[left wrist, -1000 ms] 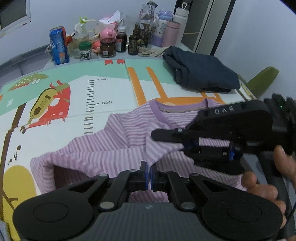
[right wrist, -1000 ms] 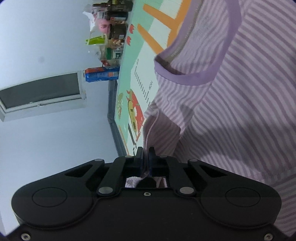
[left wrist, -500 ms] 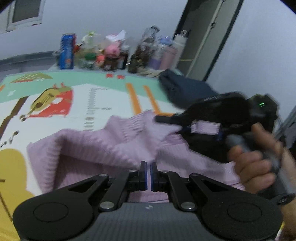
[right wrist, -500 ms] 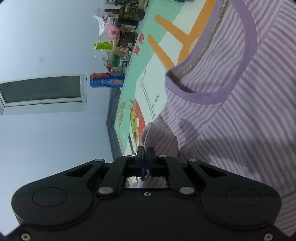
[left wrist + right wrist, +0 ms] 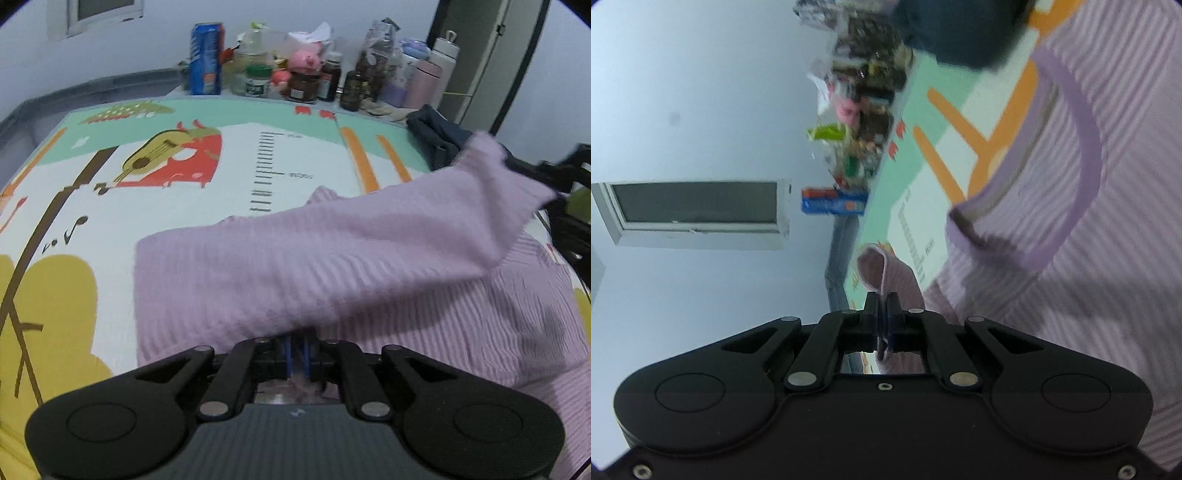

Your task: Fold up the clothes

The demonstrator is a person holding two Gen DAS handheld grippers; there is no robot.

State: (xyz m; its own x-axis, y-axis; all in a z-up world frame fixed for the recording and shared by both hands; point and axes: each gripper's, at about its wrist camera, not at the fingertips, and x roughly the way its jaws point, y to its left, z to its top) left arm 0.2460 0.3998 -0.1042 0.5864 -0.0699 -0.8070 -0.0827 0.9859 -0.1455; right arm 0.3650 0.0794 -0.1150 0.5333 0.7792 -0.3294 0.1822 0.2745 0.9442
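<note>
Holding the striped lilac shirt (image 5: 369,258) in both claws, you have it partly lifted above the play mat (image 5: 221,177). Your left gripper (image 5: 297,354) is almost closed, and its jaws are opening a little at this moment; a thin edge of the shirt's cloth sits between the blue pads. Your right gripper (image 5: 882,321) is closed narrow on a fold of the same shirt (image 5: 1071,258), and the pinched cloth rises just above the fingertips. In the left wrist view the right gripper (image 5: 554,173) is at the right edge, with a corner of the shirt raised to it, so the cloth hangs in a band across the lower layer.

The shirt lies on the right half of the mat, its purple collar (image 5: 1082,147) toward the far side. The mat has a cartoon print with a ruler scale and orange stripes. A dark blue folded garment (image 5: 436,136) lies beyond the shirt. At the far edge stand bottles and jars (image 5: 314,77) and a blue can (image 5: 207,59). The wall behind is pale, with a small window (image 5: 694,214).
</note>
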